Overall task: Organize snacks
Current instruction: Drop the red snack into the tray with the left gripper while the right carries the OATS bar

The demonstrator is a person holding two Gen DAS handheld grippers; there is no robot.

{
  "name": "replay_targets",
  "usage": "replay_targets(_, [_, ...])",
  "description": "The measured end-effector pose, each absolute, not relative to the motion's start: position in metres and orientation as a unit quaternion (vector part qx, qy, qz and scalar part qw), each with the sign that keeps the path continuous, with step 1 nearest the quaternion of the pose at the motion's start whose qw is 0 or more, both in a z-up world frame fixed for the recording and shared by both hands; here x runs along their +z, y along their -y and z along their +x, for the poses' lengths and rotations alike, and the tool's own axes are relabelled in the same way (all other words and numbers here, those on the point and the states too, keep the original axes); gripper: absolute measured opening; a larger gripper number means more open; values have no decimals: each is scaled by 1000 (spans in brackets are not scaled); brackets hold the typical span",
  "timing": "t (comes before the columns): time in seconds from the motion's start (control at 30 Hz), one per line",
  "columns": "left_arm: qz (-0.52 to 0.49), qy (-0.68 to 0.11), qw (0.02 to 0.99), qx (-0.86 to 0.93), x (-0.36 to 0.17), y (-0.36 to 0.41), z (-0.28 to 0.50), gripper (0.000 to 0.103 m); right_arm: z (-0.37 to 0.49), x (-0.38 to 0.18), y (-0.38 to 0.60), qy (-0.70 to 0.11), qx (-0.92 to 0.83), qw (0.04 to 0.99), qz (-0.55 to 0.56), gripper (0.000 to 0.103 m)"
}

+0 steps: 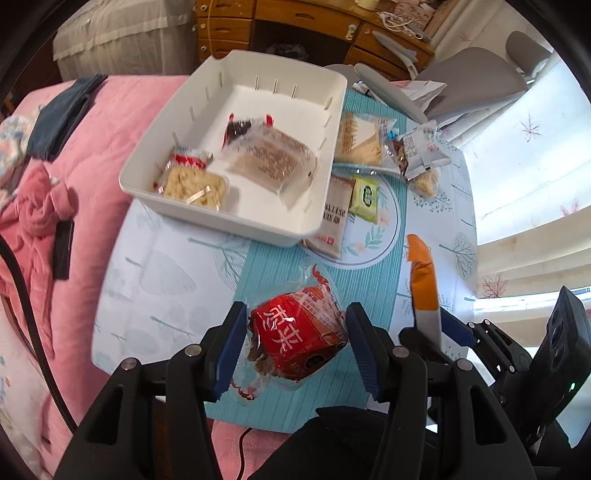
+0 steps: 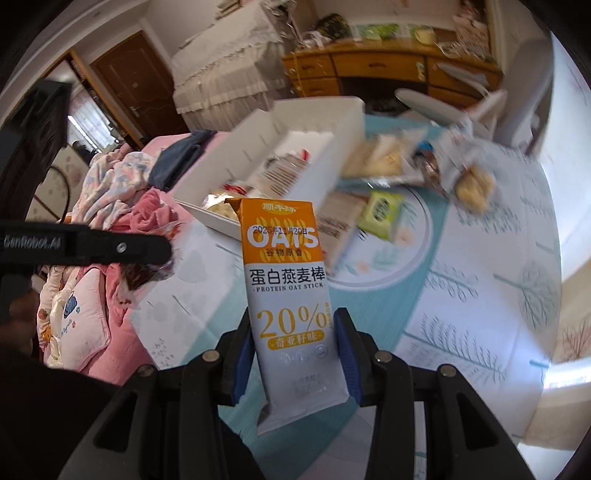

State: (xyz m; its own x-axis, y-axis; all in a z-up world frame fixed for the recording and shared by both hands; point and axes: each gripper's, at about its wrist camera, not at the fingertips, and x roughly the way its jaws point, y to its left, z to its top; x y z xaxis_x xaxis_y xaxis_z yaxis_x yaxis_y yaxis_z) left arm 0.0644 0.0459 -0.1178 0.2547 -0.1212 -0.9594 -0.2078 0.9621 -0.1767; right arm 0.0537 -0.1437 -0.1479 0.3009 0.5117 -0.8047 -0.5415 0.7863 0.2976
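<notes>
My left gripper (image 1: pixel 295 343) is shut on a red snack packet (image 1: pixel 295 339), held above the near part of the table. My right gripper (image 2: pixel 293 354) is shut on an orange and white oat stick packet (image 2: pixel 284 273); the same packet (image 1: pixel 424 291) shows edge-on at the right of the left wrist view. A white bin (image 1: pixel 314 221) stands at the table's far left and holds a cracker pack (image 1: pixel 195 186), a large clear-wrapped cake (image 1: pixel 269 158) and a dark packet (image 1: pixel 240 129). In the right wrist view the bin (image 2: pixel 325 170) is blurred.
Loose snacks lie right of the bin: a beige packet (image 1: pixel 332 218), a green packet (image 1: pixel 365 197), a sandwich cake (image 1: pixel 360 140), several small wrapped bits (image 1: pixel 421 155). A pink bed with clothes (image 1: pixel 37 206) borders the table's left. A wooden desk (image 1: pixel 295 26) and grey chair (image 1: pixel 476 77) stand behind.
</notes>
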Motion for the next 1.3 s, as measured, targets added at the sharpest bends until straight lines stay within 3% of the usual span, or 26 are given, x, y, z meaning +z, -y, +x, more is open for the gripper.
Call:
replay_targets(0.57, [-78,-599,796,-22,-87,-121,120,54,64,-125,67,-463,296,835,29,42])
replay_targets(1.13, [-62,-586,805,-63,-101,-183,173,55,89,-134,9,-454,228,857,85,42])
replay_targets(1.23, [-64,-587,805,-67,-104,-188,177,57,92,-135,5,-454,217,860,86,42])
replay_targets(1.3, [-68,-589,802,-70,-107,-189,179,65,94,-136,3,-456,203,862,85,44])
